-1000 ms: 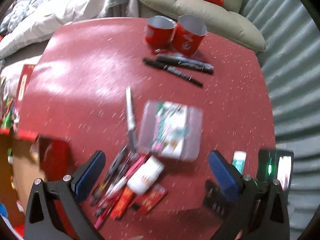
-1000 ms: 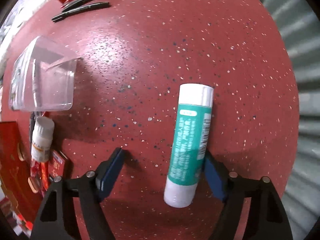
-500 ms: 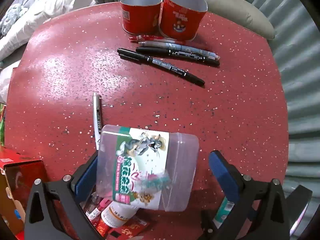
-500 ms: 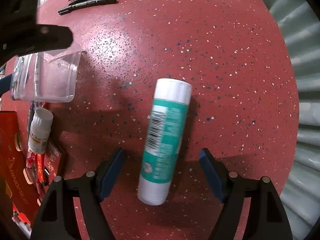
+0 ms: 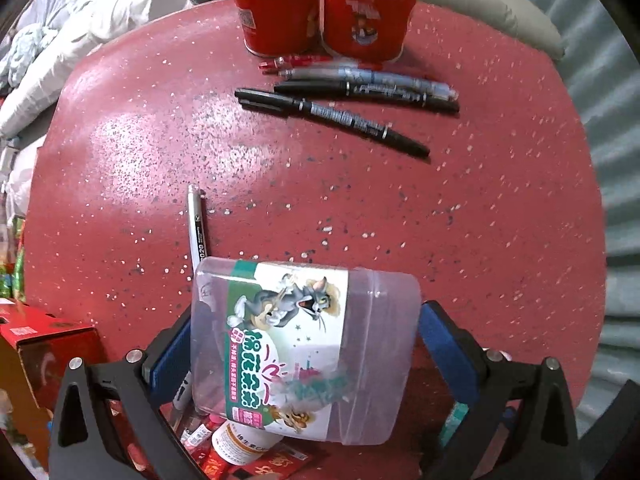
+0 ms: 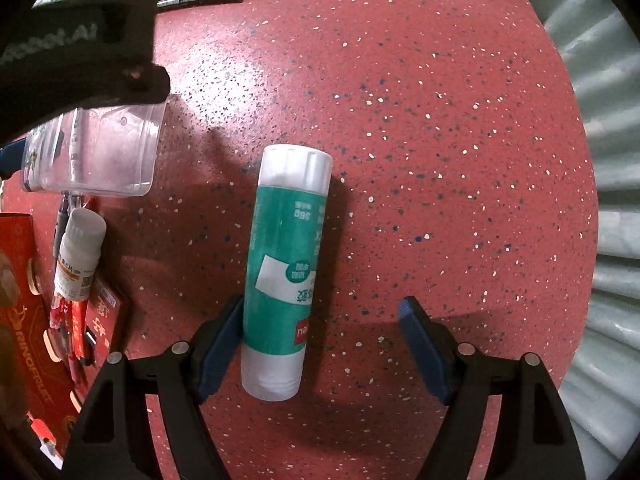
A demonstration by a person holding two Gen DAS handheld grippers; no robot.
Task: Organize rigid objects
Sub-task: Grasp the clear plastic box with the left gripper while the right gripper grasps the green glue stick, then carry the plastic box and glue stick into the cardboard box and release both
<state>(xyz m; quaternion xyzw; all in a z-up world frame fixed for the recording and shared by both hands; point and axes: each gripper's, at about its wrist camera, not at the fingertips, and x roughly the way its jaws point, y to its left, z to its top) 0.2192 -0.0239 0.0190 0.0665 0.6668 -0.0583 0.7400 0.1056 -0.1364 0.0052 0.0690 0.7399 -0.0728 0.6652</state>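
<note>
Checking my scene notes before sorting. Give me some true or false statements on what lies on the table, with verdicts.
1. The glue stick lies flat between the right tongs. True.
2. The right tongs are clamped shut on it. False: one pad stands well clear.
3. The clear plastic box sits between the left tongs. True.
4. The two red cups lie tipped over. False: both stand upright.
5. The black markers stand inside the cups. False: they lie on the table.

A red speckled table (image 5: 360, 208) is standing beside a beige cushioned sofa (image 5: 500, 4), rumpled white bedding (image 5: 80, 20) and a ribbed grey-green surface (image 5: 616, 160)
</note>
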